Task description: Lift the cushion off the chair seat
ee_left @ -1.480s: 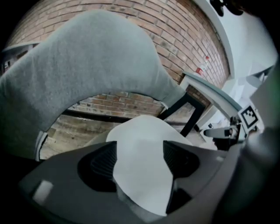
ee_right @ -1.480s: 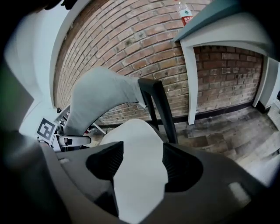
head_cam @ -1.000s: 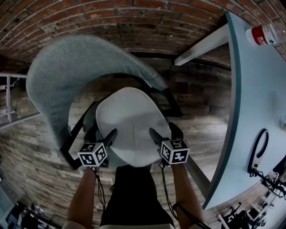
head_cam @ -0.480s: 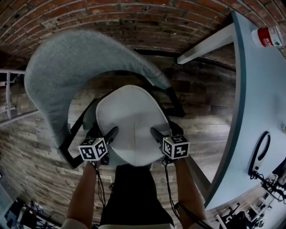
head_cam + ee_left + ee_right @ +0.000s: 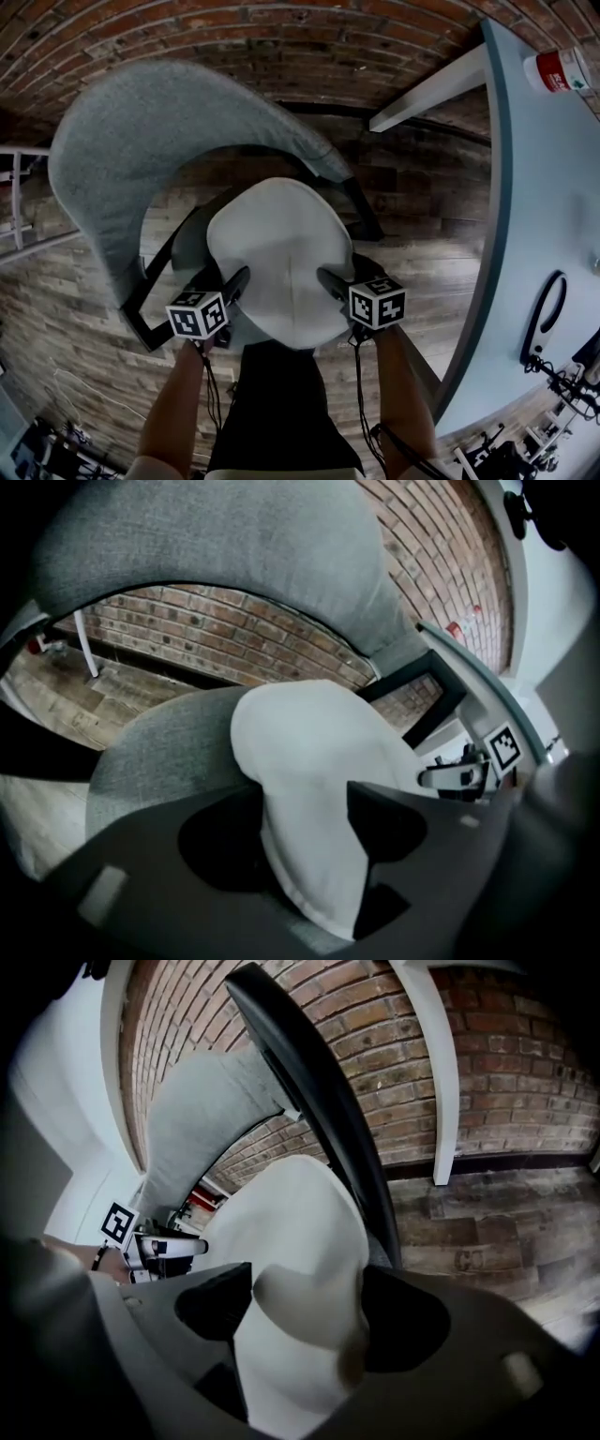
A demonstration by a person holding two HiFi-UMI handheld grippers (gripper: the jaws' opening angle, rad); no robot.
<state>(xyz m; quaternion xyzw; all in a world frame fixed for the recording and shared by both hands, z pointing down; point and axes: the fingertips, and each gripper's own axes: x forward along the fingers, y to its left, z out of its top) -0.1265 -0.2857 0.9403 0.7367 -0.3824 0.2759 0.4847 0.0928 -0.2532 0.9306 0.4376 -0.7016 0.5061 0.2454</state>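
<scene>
1. The white cushion [image 5: 281, 253] lies mid-frame on the seat of the grey chair [image 5: 112, 159].
2. Both forearms [image 5: 178, 403] reach up from the bottom edge, side by side, with the grippers tilted downward.
3. The left gripper [image 5: 232, 283] is at the cushion's lower-left edge; its fingers [image 5: 389, 822] are closing and pinch the cushion.
4. The right gripper [image 5: 333, 279] is at the lower-right edge; its fingers [image 5: 211, 1302] are closing and pinch the cushion too.

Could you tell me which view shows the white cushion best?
The head view: nearly the whole cushion shows, left gripper and right gripper at its sides. Each gripper view shows only one edge between its closing jaws.
</scene>
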